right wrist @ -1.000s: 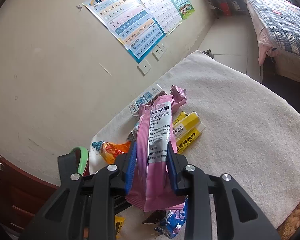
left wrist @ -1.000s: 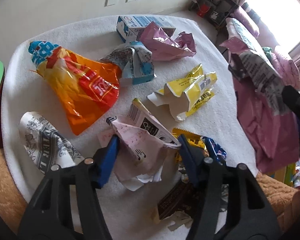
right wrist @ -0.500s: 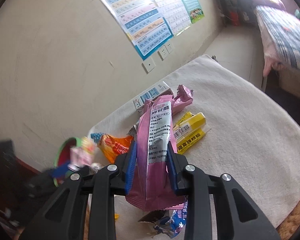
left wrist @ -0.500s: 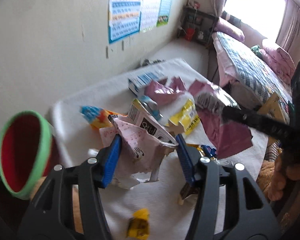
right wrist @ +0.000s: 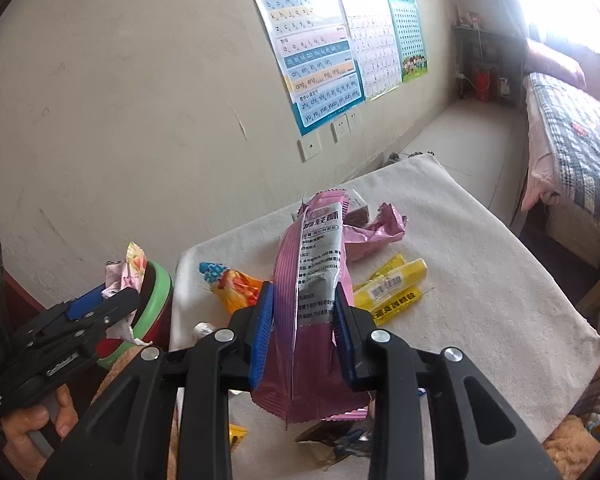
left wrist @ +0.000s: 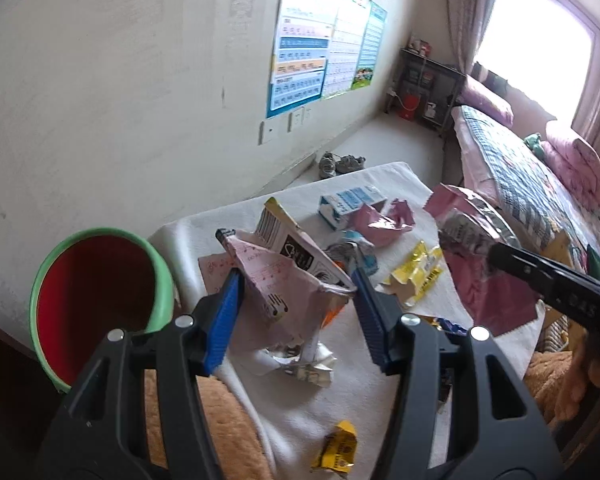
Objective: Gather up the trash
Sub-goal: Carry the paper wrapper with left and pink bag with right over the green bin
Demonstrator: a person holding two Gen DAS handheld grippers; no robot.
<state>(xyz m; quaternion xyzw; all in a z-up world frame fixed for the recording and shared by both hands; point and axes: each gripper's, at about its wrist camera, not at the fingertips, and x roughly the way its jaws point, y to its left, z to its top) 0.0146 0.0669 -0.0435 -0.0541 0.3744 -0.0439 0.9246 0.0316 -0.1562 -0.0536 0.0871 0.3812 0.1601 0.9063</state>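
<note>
- A crumpled pale-pink paper wrapper with a white printed carton scrap (left wrist: 288, 276) was held between the blue pads of the left gripper (left wrist: 296, 308), the fingers set fairly wide and closed against the bundle's sides.
- The bundle was carried in the air; its long axis ran roughly across the fingers, with loose torn ends hanging below the pads.
- The round red bin with a green rim (left wrist: 96, 304) lay to the left of the bundle and slightly nearer the camera, its mouth open and tilted toward the gripper.
- In the right wrist view the same bundle (right wrist: 124, 276) was seen just beside the green rim (right wrist: 156, 300), at its edge and apparently not yet over the opening.
- The coming move was judged to turn on this: a short shift leftward would be needed before a release.
- The left gripper was plainly the nearer of the two to the bin.
- A long pink foil snack bag with a white label (right wrist: 312, 296) was clamped upright in the right gripper (right wrist: 304, 332), the fingers narrowed onto it, its long axis along the fingers.
- That bag was held above the white cloth-covered table (right wrist: 480, 300), well apart from the bin.
- An orange snack bag (right wrist: 232, 284), yellow wrappers (right wrist: 392, 288) and a crumpled pink wrapper (right wrist: 376, 232) were left lying on the cloth.
</note>
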